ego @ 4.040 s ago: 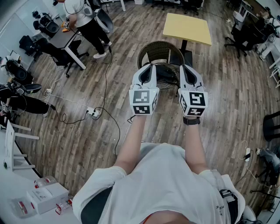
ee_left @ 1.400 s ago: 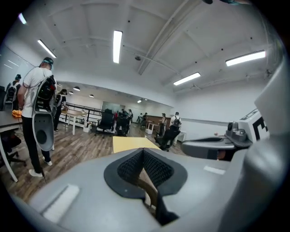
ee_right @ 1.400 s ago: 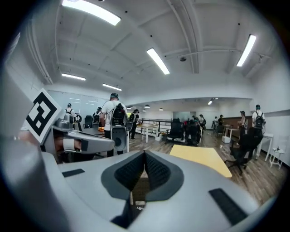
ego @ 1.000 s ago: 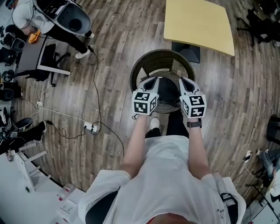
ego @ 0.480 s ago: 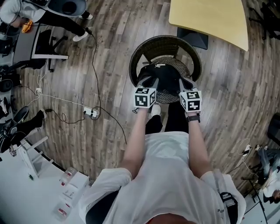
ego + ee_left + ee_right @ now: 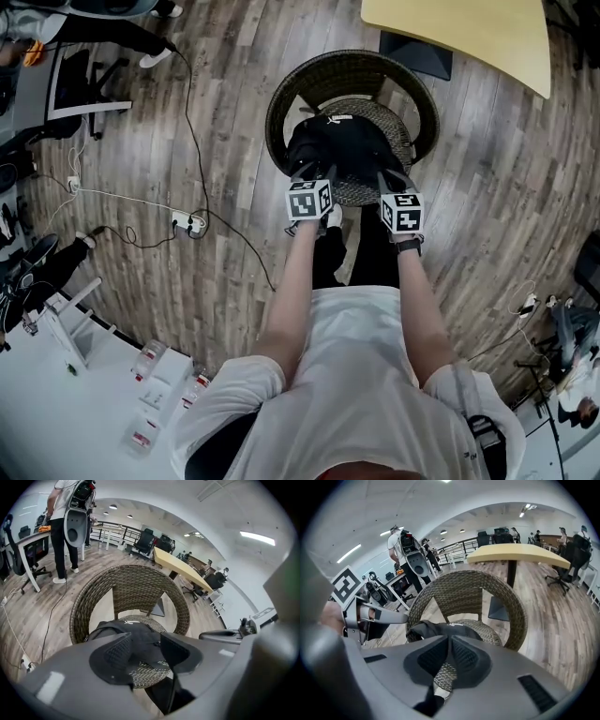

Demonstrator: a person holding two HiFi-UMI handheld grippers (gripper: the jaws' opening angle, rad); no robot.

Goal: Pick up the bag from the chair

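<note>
A black bag [image 6: 337, 145] lies slumped on the seat of a round brown wicker chair [image 6: 281, 94]. Both grippers hover at the seat's front edge, just short of the bag. My left gripper [image 6: 315, 172] is open. In the left gripper view the bag [image 6: 136, 630] shows through the gap between the jaws of the left gripper [image 6: 145, 651], with the chair's back [image 6: 136, 581] behind. My right gripper [image 6: 387, 178] has its tips together and holds nothing. In the right gripper view the bag [image 6: 440, 629] lies just beyond the right gripper [image 6: 451, 641], on the chair [image 6: 473, 585].
A yellow table [image 6: 450, 28] stands right behind the chair. A power strip with cables [image 6: 187, 223] lies on the wood floor to the left. A person [image 6: 58, 527] stands by desks at the far left. A white table [image 6: 56, 412] with small boxes sits behind me on the left.
I have stepped closer to the chair. Both grippers have moved forward and down to the front edge of the seat, close to the bag.
</note>
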